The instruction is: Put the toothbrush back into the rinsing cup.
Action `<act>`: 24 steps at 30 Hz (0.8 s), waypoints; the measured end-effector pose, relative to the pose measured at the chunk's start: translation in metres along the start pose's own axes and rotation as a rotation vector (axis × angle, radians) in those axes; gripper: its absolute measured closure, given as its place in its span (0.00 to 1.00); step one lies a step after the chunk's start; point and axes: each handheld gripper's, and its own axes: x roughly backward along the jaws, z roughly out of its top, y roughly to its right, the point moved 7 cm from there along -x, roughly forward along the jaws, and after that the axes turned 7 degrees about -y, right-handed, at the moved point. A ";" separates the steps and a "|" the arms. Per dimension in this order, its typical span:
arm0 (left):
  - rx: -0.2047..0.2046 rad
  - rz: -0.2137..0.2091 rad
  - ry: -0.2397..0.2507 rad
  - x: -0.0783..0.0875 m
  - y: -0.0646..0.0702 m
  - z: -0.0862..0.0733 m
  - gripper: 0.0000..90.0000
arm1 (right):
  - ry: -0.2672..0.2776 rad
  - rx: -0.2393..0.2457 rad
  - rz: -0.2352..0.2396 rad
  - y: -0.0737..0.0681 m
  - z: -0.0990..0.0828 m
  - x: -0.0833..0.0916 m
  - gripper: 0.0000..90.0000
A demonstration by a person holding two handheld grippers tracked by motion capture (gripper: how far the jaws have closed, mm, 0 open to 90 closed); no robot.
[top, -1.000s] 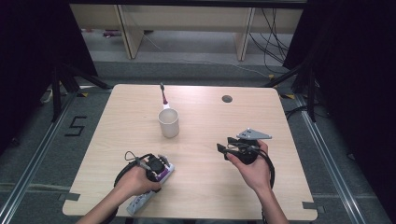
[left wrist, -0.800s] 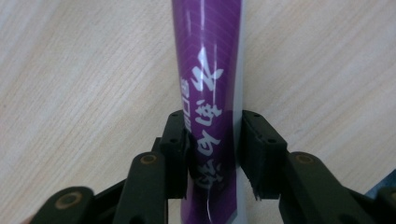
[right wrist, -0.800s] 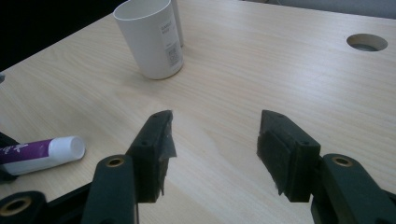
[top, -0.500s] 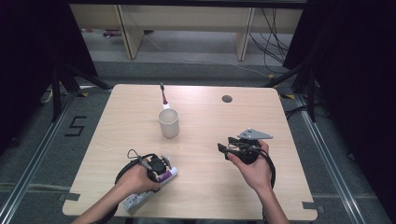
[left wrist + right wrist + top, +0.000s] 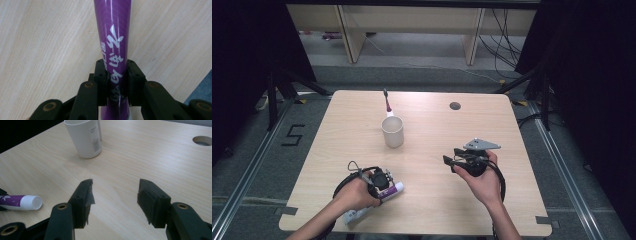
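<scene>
A purple tube [image 5: 113,32] with a white cap lies flat on the wooden table near its front left edge, also visible as the tube [image 5: 394,189] and the tube [image 5: 21,202]. My left gripper [image 5: 115,72] has just been closing its jaws, and their pads now press on both sides of the tube's body. From above, the left gripper [image 5: 379,181] sits low over the tube. My right gripper [image 5: 451,159] hovers over the table's right half, and the right gripper [image 5: 115,195] is open with nothing between its fingers.
A white cup [image 5: 392,131] stands mid-table with a toothbrush [image 5: 386,102] leaning in it; the cup [image 5: 85,137] is ahead and left of the right gripper. A round cable hole [image 5: 455,106] is at the back right. Dark floor surrounds the table [image 5: 492,125].
The left gripper's jaws have closed in on the purple tube. Neither hand has shifted, and the right gripper stays as it was.
</scene>
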 end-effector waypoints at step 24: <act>-0.144 -0.016 0.014 0.023 0.016 0.014 0.83 | -0.182 0.505 0.371 -0.069 -0.022 -0.025 0.47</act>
